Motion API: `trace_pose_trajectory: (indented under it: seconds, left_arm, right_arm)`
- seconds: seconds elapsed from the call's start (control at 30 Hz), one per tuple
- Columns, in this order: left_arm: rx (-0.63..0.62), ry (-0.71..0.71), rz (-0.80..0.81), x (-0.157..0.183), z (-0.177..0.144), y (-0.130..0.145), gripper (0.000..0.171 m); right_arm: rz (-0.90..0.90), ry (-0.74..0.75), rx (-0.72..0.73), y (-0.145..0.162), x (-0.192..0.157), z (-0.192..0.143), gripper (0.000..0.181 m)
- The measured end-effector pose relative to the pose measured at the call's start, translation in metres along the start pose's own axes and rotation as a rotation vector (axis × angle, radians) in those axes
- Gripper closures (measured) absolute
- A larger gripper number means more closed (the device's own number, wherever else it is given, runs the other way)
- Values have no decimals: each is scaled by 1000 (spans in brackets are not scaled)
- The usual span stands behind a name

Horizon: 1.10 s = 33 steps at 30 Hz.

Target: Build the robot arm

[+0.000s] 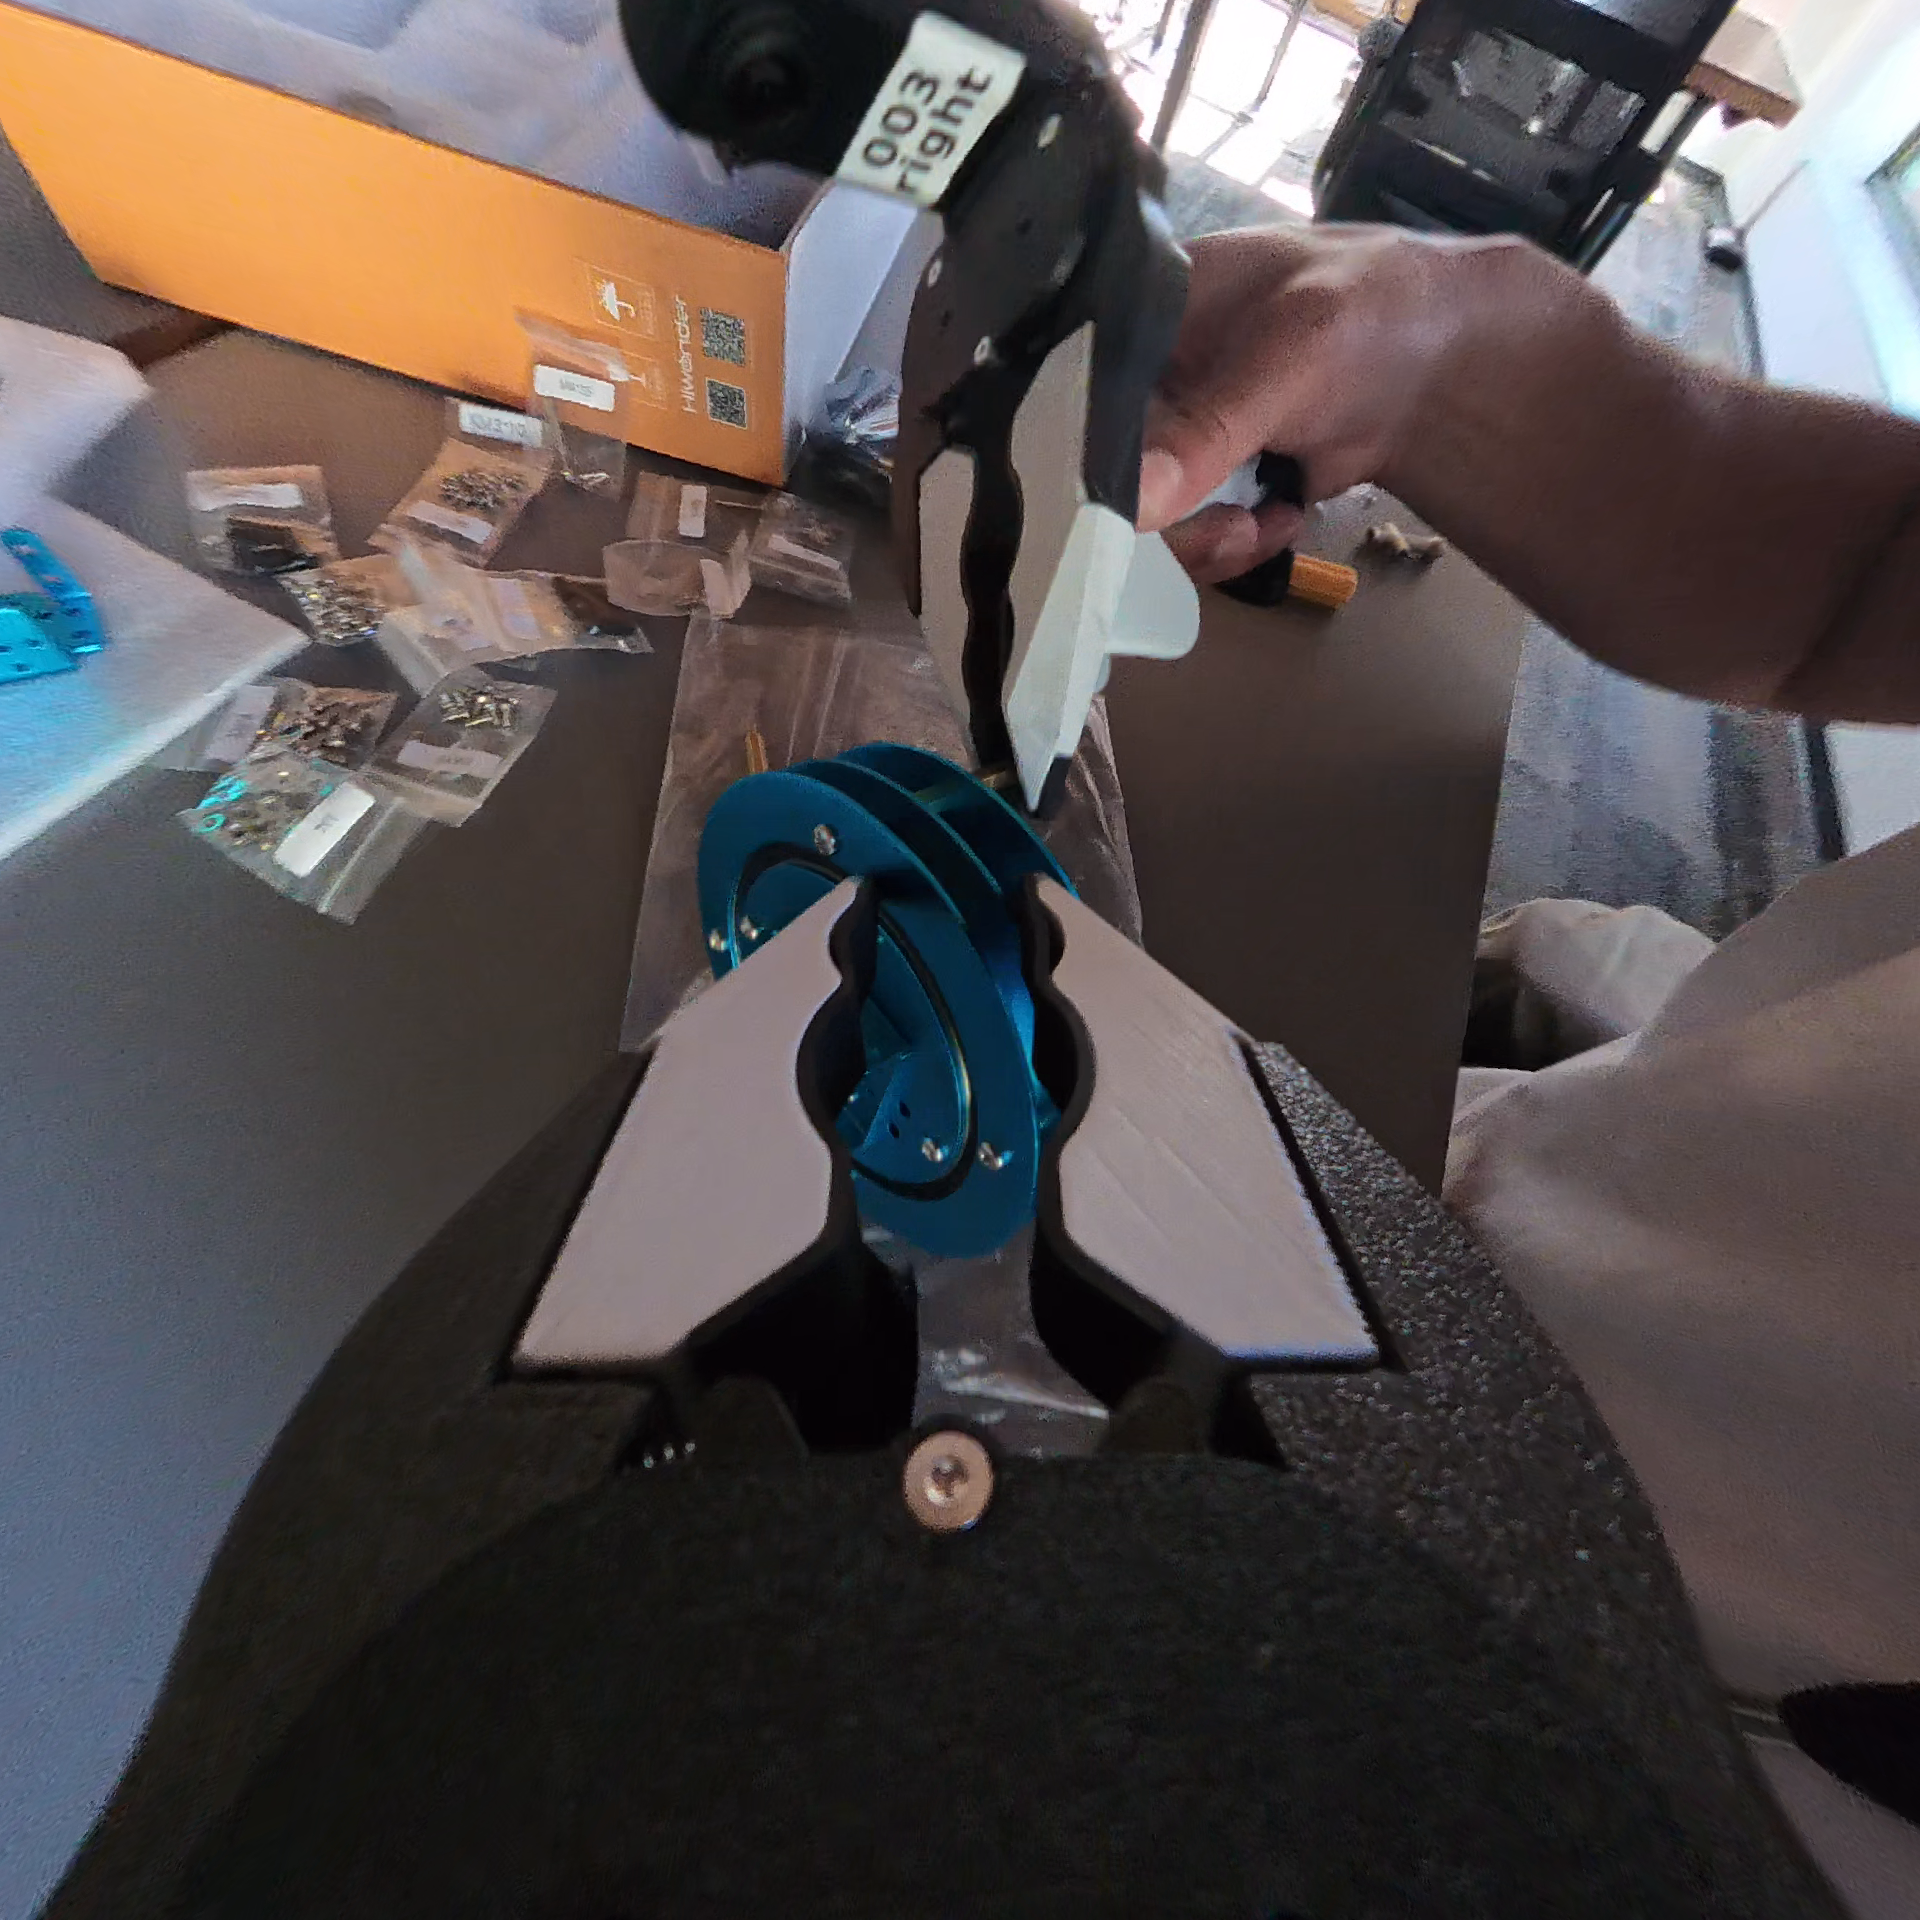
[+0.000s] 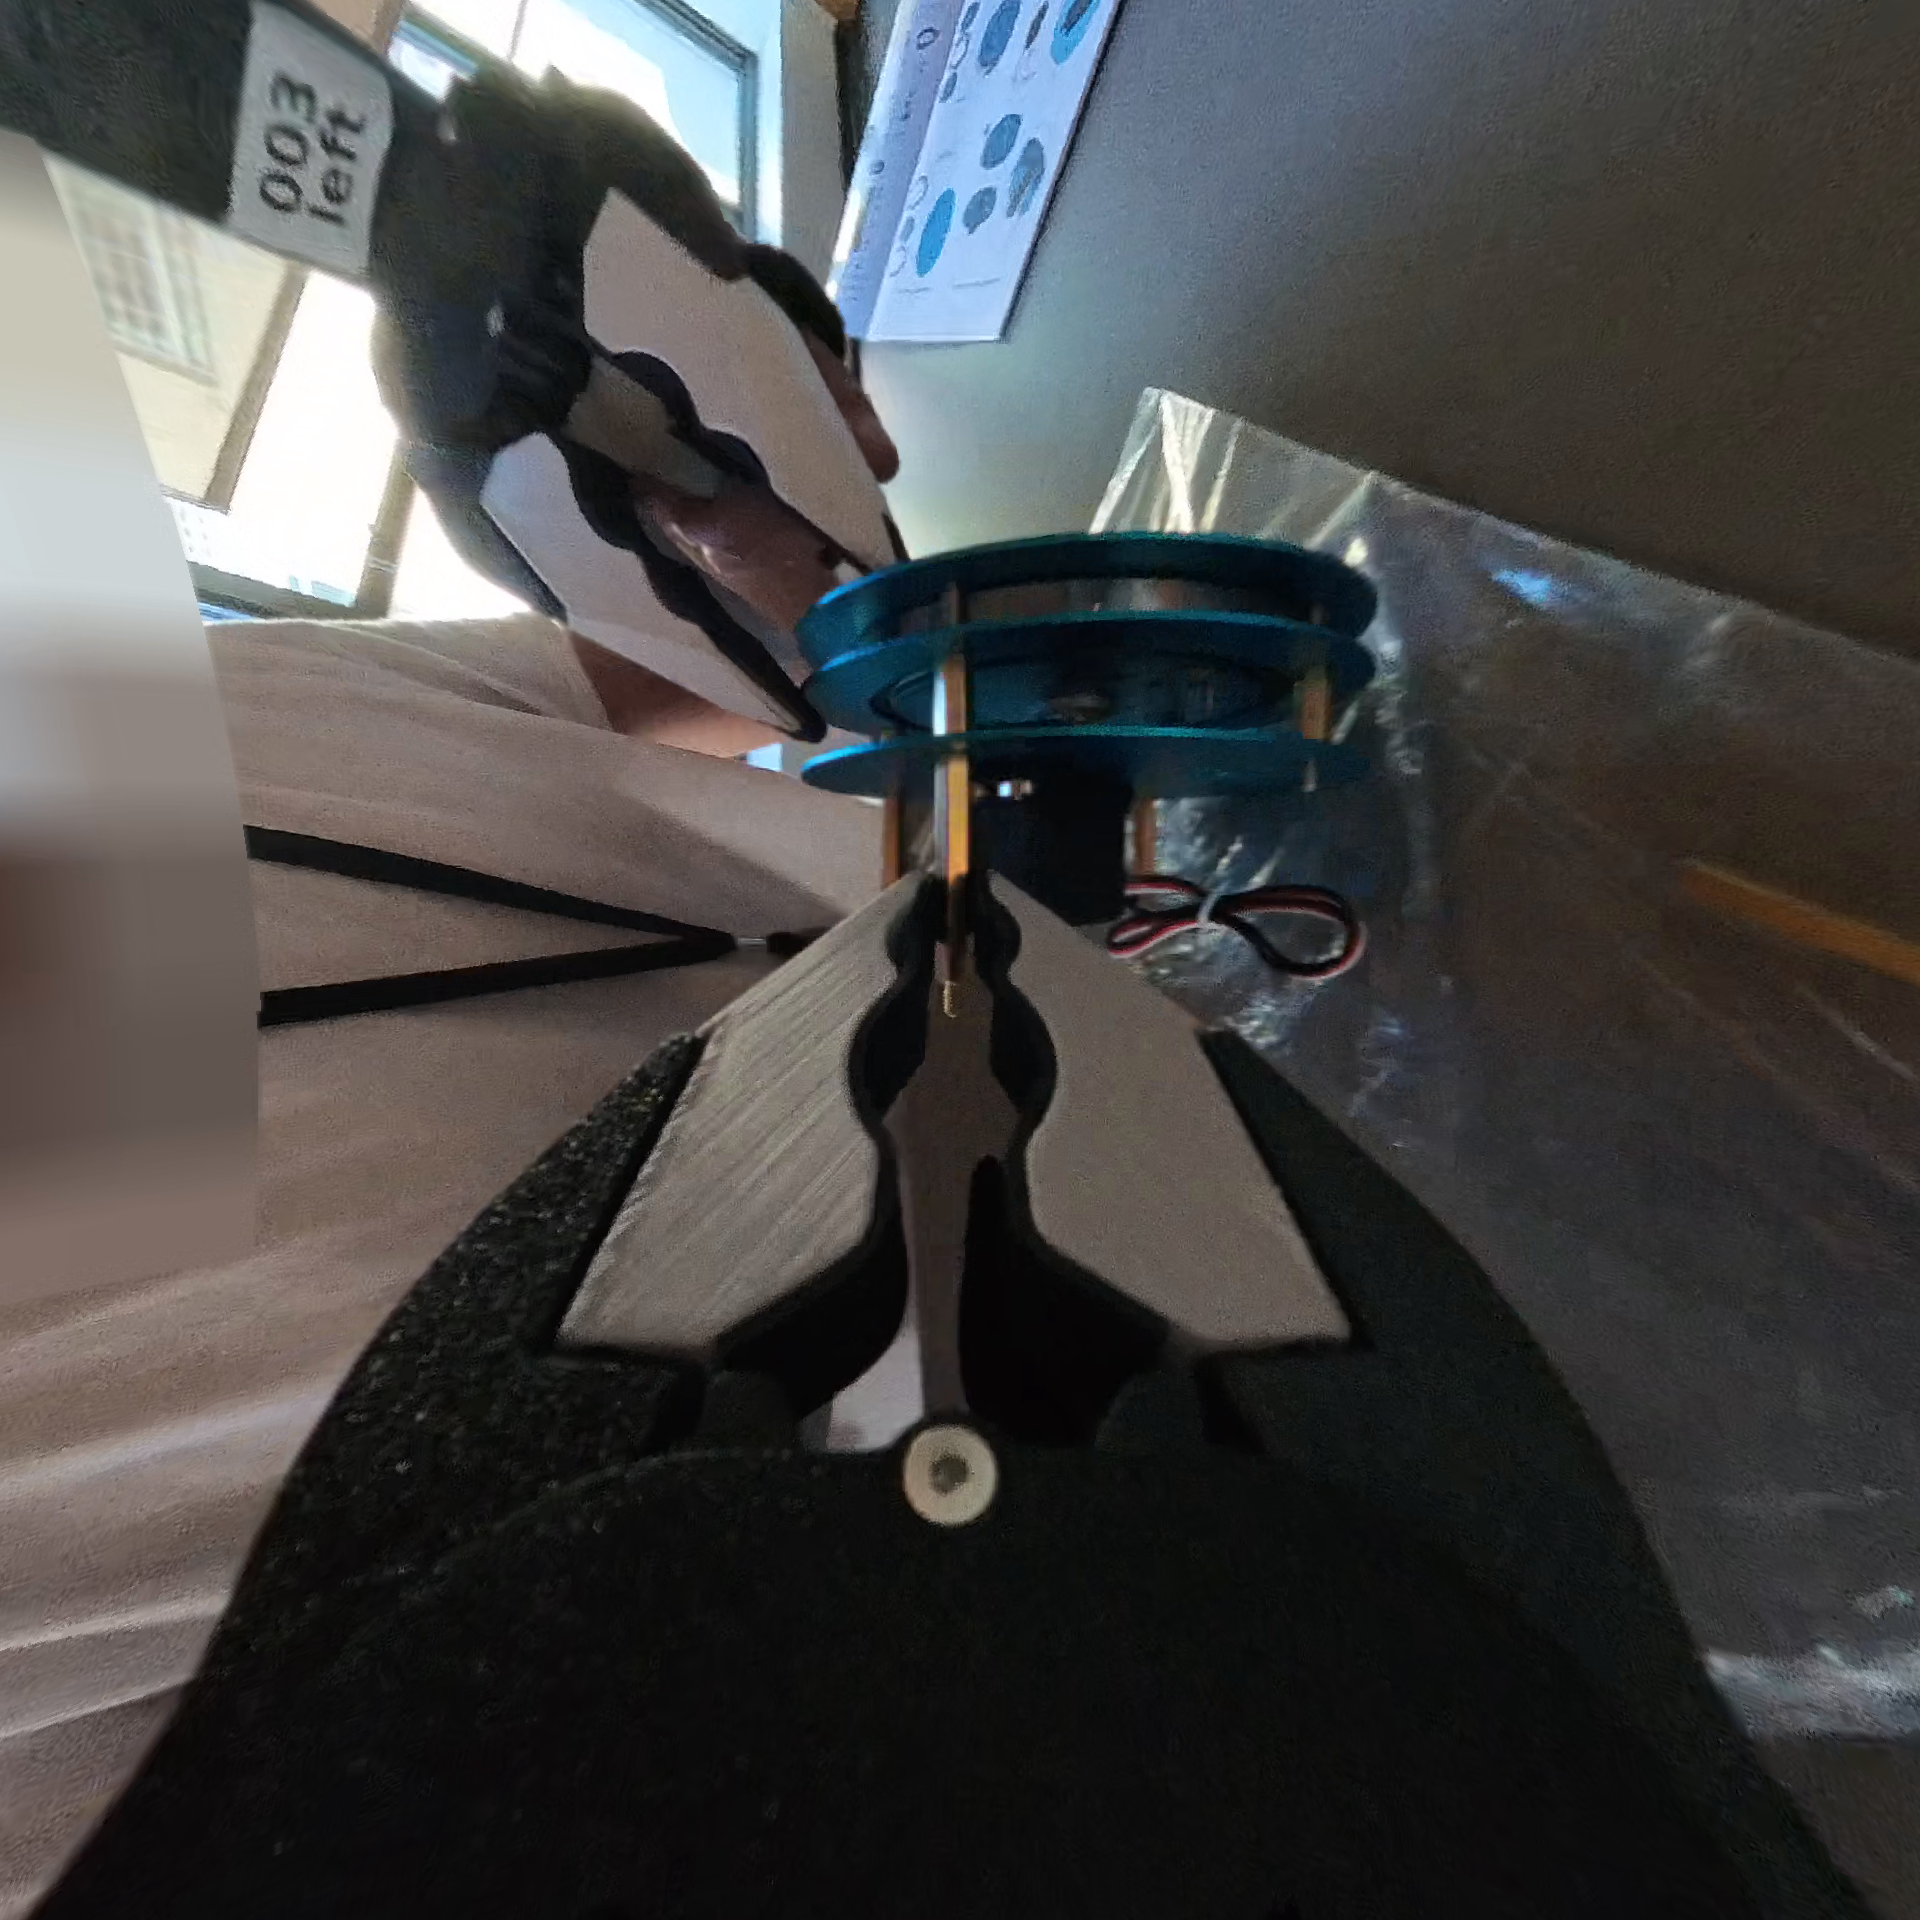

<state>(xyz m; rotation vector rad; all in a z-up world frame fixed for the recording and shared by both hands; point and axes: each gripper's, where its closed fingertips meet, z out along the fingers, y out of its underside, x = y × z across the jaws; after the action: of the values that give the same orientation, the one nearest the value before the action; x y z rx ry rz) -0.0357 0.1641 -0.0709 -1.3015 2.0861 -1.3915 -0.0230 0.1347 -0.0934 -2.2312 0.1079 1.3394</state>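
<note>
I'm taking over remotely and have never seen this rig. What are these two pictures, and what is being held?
A person holds two hand-held pincers, each with a camera looking along its fingers. The left view shows the left gripper closed around a blue stacked-disc assembly; the right view shows the right gripper pinching one of its brass posts. The person's hand works the right one. On the brown table lie small screw bags, an orange box and a clear plastic bag.
</note>
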Motion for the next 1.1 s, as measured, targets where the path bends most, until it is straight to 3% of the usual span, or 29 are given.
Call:
trace_pose_trajectory:
  seconds: [0.23, 0.33, 0.4, 0.57, 0.73, 0.9, 1.0, 1.1]
  left_arm:
    - [-76, 92, -23, -13, 36, -22, 142]
    - [-79, 106, 19, -16, 39, -27, 133]
    - [-17, 115, 30, -20, 29, -28, 128]
    - [147, 138, 72, -20, -6, 3, 128]
    - [115, 55, 163, -16, 0, 41, 128]
    - [65, 90, 297, 3, 8, 29, 127]
    - [23, 21, 398, 10, 22, 23, 118]
    - [21, -80, 437, 14, 30, 26, 122]
  right_arm:
    - [-194, 268, 95, -1, 33, -27, 178]
    - [-219, 319, 139, 1, 44, -34, 177]
    - [-231, 352, 170, 2, 51, -38, 176]
    - [-181, 437, 218, 1, 70, -47, 175]
    - [-197, 444, 266, -6, 74, -47, 174]
    - [-329, 560, 271, -12, 70, -46, 174]
    - [-354, 620, 281, -14, 71, -45, 173]
    - [-375, 652, 284, -14, 71, -45, 174]
